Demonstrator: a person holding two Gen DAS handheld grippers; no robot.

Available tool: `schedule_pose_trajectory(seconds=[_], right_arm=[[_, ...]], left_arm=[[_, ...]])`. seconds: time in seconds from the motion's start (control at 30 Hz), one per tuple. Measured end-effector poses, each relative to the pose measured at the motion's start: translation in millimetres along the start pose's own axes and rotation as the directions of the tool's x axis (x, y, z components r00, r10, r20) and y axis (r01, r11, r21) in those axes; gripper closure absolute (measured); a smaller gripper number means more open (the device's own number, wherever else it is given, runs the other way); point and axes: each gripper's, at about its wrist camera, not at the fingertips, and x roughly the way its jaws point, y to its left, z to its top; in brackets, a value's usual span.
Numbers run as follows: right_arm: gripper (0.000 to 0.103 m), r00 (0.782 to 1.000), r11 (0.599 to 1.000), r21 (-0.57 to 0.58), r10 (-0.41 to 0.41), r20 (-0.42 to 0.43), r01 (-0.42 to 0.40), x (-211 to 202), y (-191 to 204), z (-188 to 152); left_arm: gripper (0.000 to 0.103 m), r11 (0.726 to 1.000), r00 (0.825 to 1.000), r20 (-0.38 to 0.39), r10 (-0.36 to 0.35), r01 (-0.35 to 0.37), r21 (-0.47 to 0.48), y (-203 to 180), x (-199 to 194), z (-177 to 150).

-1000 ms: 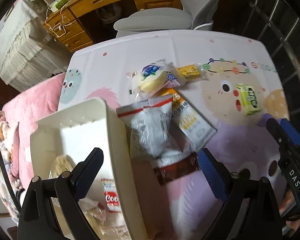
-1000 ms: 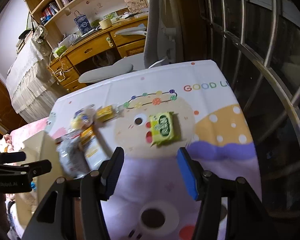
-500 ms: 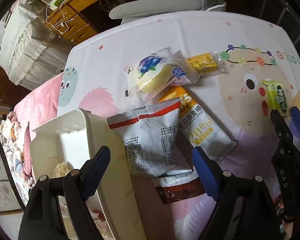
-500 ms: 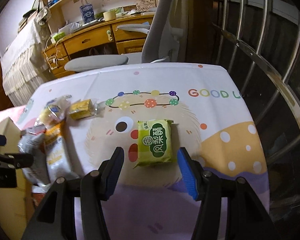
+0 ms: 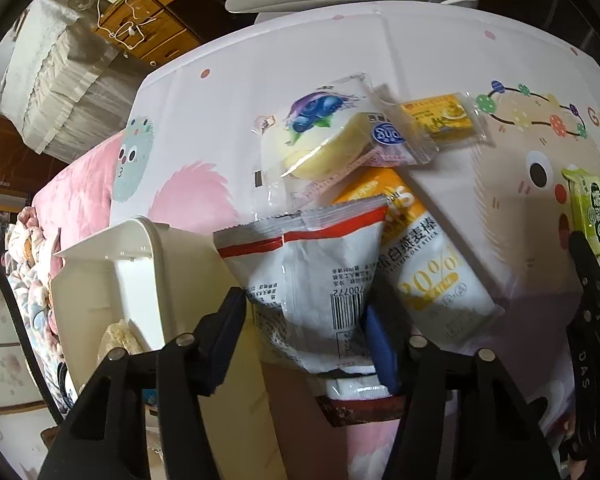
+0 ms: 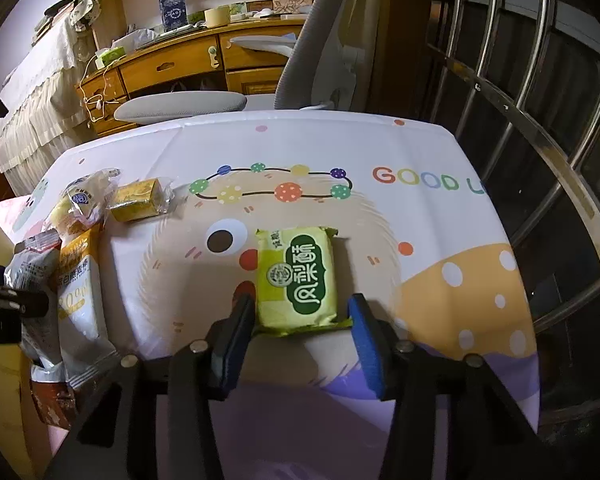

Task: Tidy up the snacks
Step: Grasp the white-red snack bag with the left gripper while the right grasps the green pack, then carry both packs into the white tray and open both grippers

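My left gripper (image 5: 304, 320) is open, its fingers on either side of the lower end of a white snack bag with a red stripe (image 5: 312, 268). A white bin (image 5: 112, 288) holding some snacks stands just left of it. My right gripper (image 6: 298, 320) is open, its fingers astride the near end of a green pastry pack (image 6: 296, 280), which also shows in the left wrist view (image 5: 590, 208). An orange-white oat bar pack (image 5: 424, 268), a blueberry bun pack (image 5: 332, 132) and a small yellow pack (image 5: 440, 116) lie on the cartoon tablecloth (image 6: 340, 148).
A grey office chair (image 6: 204, 102) stands at the table's far edge, with a wooden desk (image 6: 172, 66) behind. Metal window bars (image 6: 540, 120) run along the right. A pink bedspread (image 5: 76, 192) lies to the left of the table. A brown pack (image 5: 360, 408) lies under the white bag.
Both grippers have moved forward and down: the left now straddles the white bag, the right now straddles the green pastry pack. Both stay open, the left narrower.
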Motion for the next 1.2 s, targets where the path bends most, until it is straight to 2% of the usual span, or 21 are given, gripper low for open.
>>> schedule_pose_trajectory(seconds=[0.2,0.47,0.53,0.63,0.9,1.2], right_arm=[[0.058,1.0,1.0,-0.002,0.009,-0.014,-0.01,-2,2,0],[0.06,0.999,0.999,-0.023,0.047,-0.024,-0.047,-11,6,-2],[0.063,0.997,0.998,-0.016,0.068,-0.025,-0.068,-17,5,-1],[0.064,0.996,0.996,-0.001,0.085,-0.025,-0.086,-26,4,3],[0.065,0.994,0.994,0.01,0.107,0.004,-0.107,-59,4,10],[0.066,0.992,0.993,0.002,0.122,0.033,-0.122,-104,13,9]], left_arm=[[0.056,0.999,1.0,0.009,-0.028,0.028,-0.034,8,-2,0],[0.059,0.998,0.998,0.037,-0.053,0.054,-0.028,8,-15,-5],[0.059,0.997,0.996,0.046,-0.074,0.076,-0.027,8,-24,-8],[0.059,0.99,0.989,0.068,-0.133,0.135,-0.038,10,-38,-12],[0.059,0.981,0.97,0.15,-0.19,0.192,0.004,12,-88,-24],[0.059,0.969,0.945,0.218,-0.243,0.246,0.014,42,-140,-50]])
